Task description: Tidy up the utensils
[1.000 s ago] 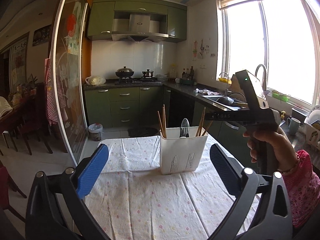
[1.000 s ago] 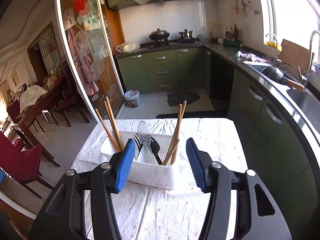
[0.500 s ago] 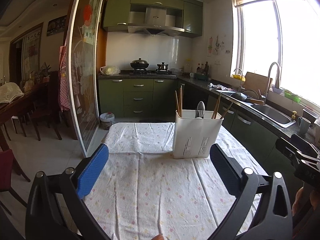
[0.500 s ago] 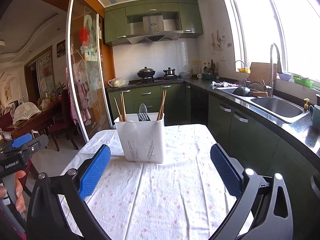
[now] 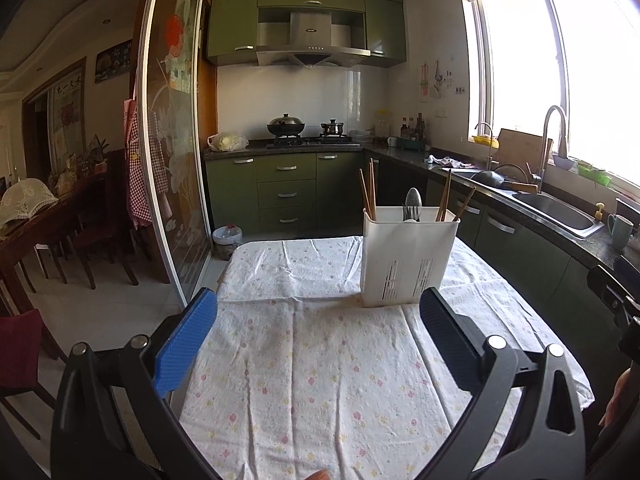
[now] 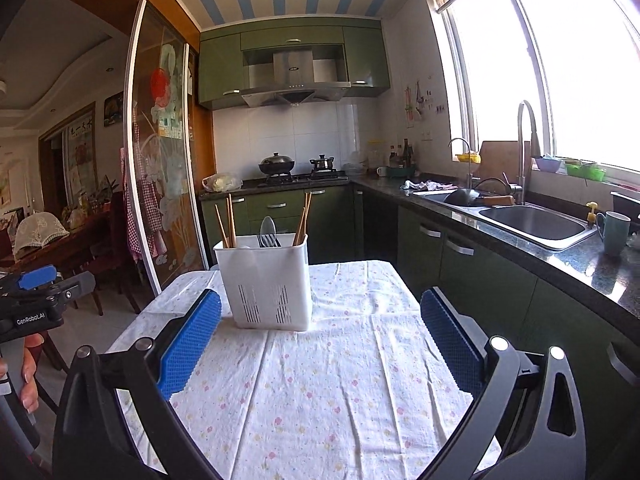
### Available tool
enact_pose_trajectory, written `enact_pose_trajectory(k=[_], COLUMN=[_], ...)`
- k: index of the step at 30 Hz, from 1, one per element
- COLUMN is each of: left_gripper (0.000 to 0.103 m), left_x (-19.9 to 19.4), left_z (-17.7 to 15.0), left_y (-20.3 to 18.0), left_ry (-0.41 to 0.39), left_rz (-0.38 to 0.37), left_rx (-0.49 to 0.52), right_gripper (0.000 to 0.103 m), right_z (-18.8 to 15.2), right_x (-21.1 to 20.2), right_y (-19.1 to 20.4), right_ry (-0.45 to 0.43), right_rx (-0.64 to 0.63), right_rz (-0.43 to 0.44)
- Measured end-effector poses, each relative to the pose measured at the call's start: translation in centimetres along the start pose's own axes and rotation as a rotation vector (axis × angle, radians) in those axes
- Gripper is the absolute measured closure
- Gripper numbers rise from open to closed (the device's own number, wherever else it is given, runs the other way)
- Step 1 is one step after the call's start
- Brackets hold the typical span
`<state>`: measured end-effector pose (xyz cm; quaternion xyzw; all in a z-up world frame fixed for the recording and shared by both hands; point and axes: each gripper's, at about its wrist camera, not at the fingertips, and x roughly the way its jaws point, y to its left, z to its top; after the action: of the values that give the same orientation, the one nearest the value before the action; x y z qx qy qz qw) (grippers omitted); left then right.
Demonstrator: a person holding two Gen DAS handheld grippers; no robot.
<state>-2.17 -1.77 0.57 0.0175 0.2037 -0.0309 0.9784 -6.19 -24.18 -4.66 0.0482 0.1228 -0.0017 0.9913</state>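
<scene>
A white plastic utensil caddy stands upright on the far half of a small table covered by a floral cloth. In the right wrist view the same caddy sits left of centre, its slotted front wall facing the camera. Its walls hide the lower parts of everything inside, so the dividers between compartments cannot be made out. Wooden chopsticks rise from its left end, and a second set of chopsticks leans at the right end. Between them a metal spoon pokes up, with what looks like fork tines beside it, too small to be sure.

The left gripper hovers over the near part of the cloth, jaws spread wide with nothing between them; the caddy lies well ahead, towards its right finger. The right gripper has its jaws just opened to their widest, likewise empty, the caddy standing apart beyond its left finger. Each gripper's base is cut off by the lower frame edge.

At the left edge of the right wrist view, part of the left gripper's body and the fingers of the hand around its handle show. The window is blown out by glare.
</scene>
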Motion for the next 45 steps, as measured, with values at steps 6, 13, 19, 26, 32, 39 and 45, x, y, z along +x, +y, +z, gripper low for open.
enact_pose_trajectory(k=[6,13,19,26,32,39,45], left_gripper=[0.007,0.007,0.007,0.007,0.007,0.007,0.007], left_x=[0.08,0.12,0.11,0.22,0.26,0.35,0.36], left_z=[0.00,-0.06,-0.05,-0.29,-0.30,-0.36,-0.42], left_y=[-0.03,-0.01,-0.04,-0.16,-0.19,-0.29,-0.37], left_ry=[0.005,0.007,0.007,0.008,0.008,0.009,0.010], left_rz=[-0.004,-0.004,-0.006,-0.010,-0.010,-0.009,-0.010], left_rx=[0.001,0.001,-0.001,0.004,0.004,0.005,0.006], right_gripper=[0.005,0.005,0.005,0.005,0.005,0.005,0.005], right_z=[0.11,0.31,0.32,0.36,0.39,0.39,0.38], right_x=[-0.19,-0.01,0.13,0.28,0.34,0.32,0.31], right_y=[0.43,0.41,0.48,0.40,0.34,0.34,0.31], right_ry=[-0.004,-0.006,-0.004,-0.004,-0.003,-0.003,-0.003], right_rx=[-0.009,-0.009,-0.011,-0.007,-0.005,-0.004,-0.003], right_rz=[-0.007,-0.004,-0.004,-0.003,-0.003,-0.004,-0.004])
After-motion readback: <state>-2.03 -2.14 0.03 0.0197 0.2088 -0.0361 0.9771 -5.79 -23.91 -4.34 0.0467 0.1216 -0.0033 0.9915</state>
